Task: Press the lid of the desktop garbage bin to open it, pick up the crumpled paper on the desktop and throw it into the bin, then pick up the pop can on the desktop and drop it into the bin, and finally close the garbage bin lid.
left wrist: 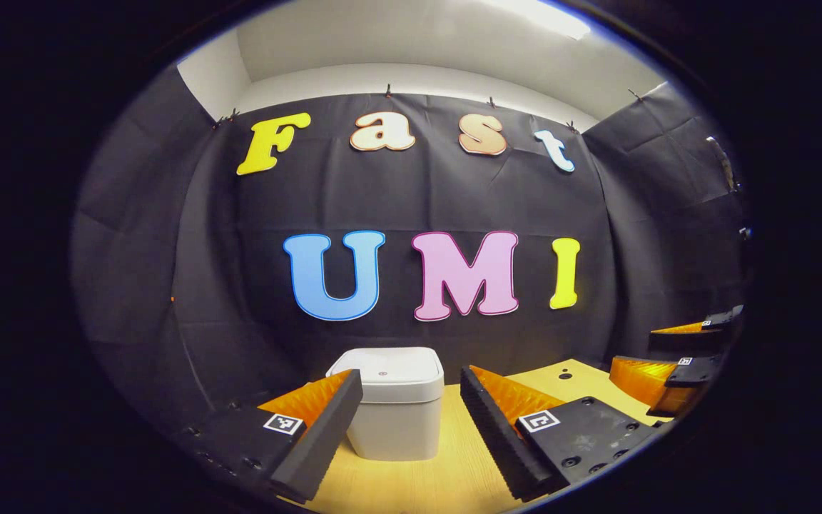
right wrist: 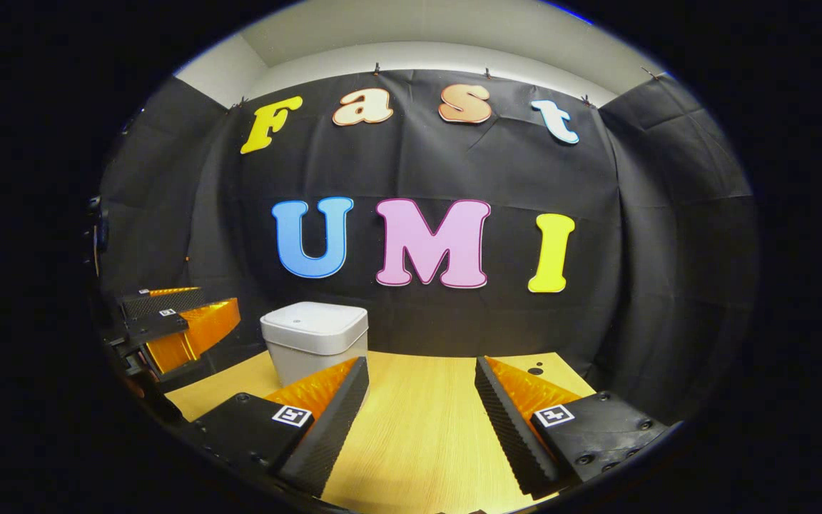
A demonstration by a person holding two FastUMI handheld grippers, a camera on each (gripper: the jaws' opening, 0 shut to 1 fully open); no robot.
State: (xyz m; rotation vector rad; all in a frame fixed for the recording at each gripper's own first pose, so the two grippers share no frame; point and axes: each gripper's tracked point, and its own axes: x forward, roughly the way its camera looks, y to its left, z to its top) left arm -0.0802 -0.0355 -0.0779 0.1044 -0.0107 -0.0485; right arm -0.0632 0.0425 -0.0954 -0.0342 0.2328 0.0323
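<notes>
Left tongs (left wrist: 404, 421) held apart, white square plastic bin (left wrist: 395, 410) straight ahead between them, lid (left wrist: 385, 373) shut; a centred downward press is advised. Right tongs (right wrist: 422, 421) apart.

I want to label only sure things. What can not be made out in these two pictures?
- Left gripper view: the bin's lower corners, hidden behind the left gripper's fingers.
- Right gripper view: the bin's base, behind a finger of the right gripper.
- Both views: the table's near part, cut off by the lower edge.
</notes>
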